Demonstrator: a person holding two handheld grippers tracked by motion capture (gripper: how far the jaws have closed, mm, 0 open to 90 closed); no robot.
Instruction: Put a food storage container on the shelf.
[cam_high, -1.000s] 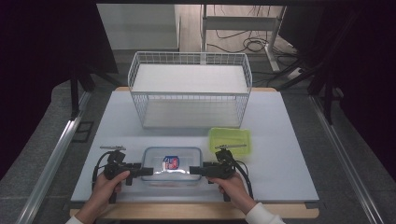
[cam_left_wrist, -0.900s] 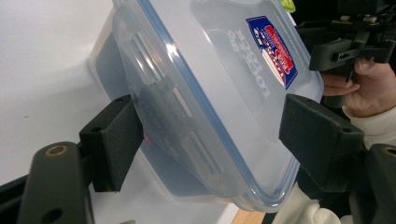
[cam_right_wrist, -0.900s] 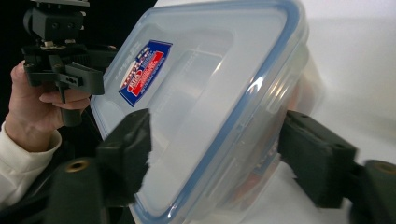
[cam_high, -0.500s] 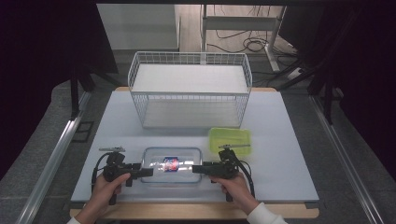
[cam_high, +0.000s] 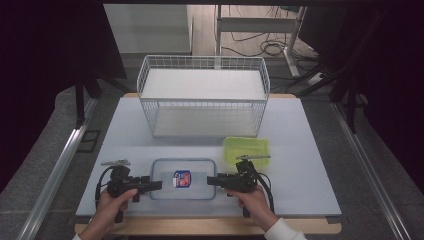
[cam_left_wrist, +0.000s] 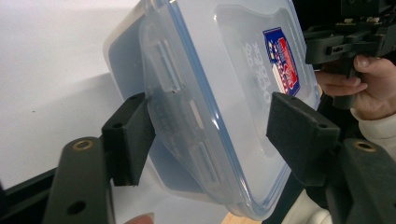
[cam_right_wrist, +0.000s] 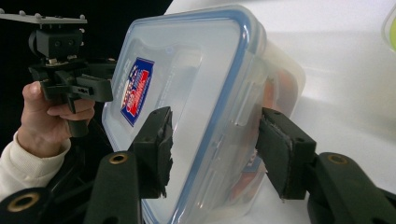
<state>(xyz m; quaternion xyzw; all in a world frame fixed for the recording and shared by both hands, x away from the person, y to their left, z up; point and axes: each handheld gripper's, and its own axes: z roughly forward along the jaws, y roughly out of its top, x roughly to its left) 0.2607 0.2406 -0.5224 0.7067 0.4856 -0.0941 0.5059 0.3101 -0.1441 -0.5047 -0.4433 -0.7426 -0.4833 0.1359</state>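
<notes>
A clear plastic box (cam_high: 170, 172) with a blue-rimmed lid and a red and blue sticker lies near the table's front edge. My left gripper (cam_high: 156, 185) stands open at its left end. In the left gripper view the box (cam_left_wrist: 224, 93) sits between the jaws of this gripper (cam_left_wrist: 210, 112), one pad against its side and the other clear of the lid. My right gripper (cam_high: 210, 179) stands open at the right end. In the right gripper view the box's (cam_right_wrist: 201, 70) edge and latch lie between the jaws of that gripper (cam_right_wrist: 215, 121).
A small lime-green tray (cam_high: 246, 150) lies just behind the right gripper. A white wire basket (cam_high: 202, 107) stands at the back of the pale table (cam_high: 310, 165). Dark floor with cables lies beyond the table.
Both grippers stay at the box's two ends. Their jaws have drawn back slightly outward from the lid since half a second ago. The box has hardly moved.
</notes>
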